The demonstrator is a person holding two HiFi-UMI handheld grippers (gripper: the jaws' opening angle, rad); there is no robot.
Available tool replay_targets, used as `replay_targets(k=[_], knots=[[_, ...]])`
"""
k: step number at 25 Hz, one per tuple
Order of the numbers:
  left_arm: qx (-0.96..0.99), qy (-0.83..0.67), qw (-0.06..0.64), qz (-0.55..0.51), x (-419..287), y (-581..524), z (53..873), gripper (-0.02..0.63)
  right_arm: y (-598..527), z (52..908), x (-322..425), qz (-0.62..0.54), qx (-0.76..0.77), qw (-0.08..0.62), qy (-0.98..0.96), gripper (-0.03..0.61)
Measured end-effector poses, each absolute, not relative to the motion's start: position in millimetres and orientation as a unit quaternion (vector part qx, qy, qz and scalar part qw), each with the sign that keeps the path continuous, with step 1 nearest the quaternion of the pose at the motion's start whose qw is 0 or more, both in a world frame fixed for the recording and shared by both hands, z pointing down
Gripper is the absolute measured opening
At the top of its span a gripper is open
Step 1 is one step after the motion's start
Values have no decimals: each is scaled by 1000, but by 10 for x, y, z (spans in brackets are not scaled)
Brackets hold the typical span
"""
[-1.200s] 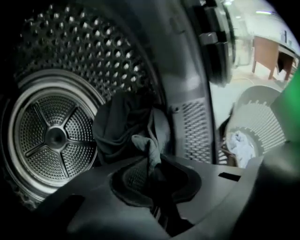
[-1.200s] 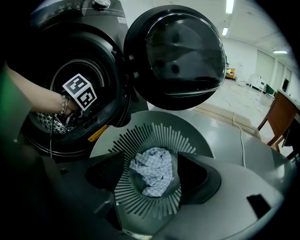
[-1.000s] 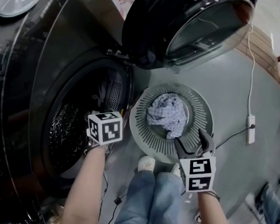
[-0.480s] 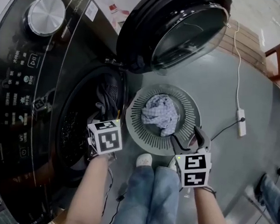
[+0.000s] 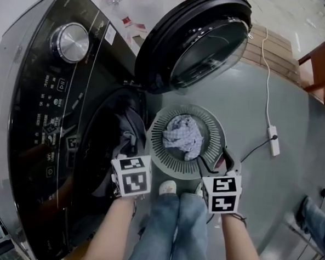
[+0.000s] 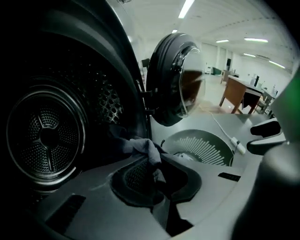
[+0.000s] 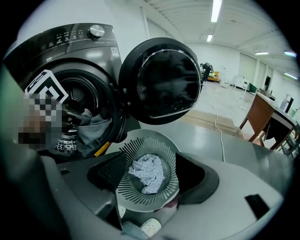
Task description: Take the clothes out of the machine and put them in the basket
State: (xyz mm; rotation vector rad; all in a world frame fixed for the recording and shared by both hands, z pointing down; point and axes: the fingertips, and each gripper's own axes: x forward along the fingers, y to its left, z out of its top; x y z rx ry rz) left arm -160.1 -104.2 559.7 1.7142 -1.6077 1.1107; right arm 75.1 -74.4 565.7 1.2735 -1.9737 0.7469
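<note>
Left gripper (image 6: 157,180) is clamped tight on a crumpled grey cloth (image 6: 147,150), which trails out of the drum of the dark front-loading washing machine (image 5: 42,119), left of centre in the head view. Right gripper (image 5: 215,162), just right of centre, has its jaws roughly halfway apart and holds nothing, hanging over the near rim of the round grey slotted plastic basket (image 5: 213,130). A pale checked cloth (image 5: 183,136) lies inside the basket, mid-frame. The machine's round glass door (image 5: 195,41) is open up top.

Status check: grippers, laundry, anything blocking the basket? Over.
Left hand-held gripper shut on grey garment, trailing from the drum. Right hand-held gripper open, empty, by basket rim. Basket holds one checked cloth. Nothing seen blocking it.
</note>
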Motion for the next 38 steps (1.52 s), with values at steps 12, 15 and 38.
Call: replay_targets(k=[12,15,38], knots=[[719,-516,291,364,-765,-1086,5299,35,-688,5489,927,299,501,331,-742,308],[742,-494,300,340,-507,-1124,5227,35,-670,5489,1037,304,506,332,-736,307],[788,-382,311,370,134,-906,5498,259,-573,5648,1313,320,510,340,-722,299]])
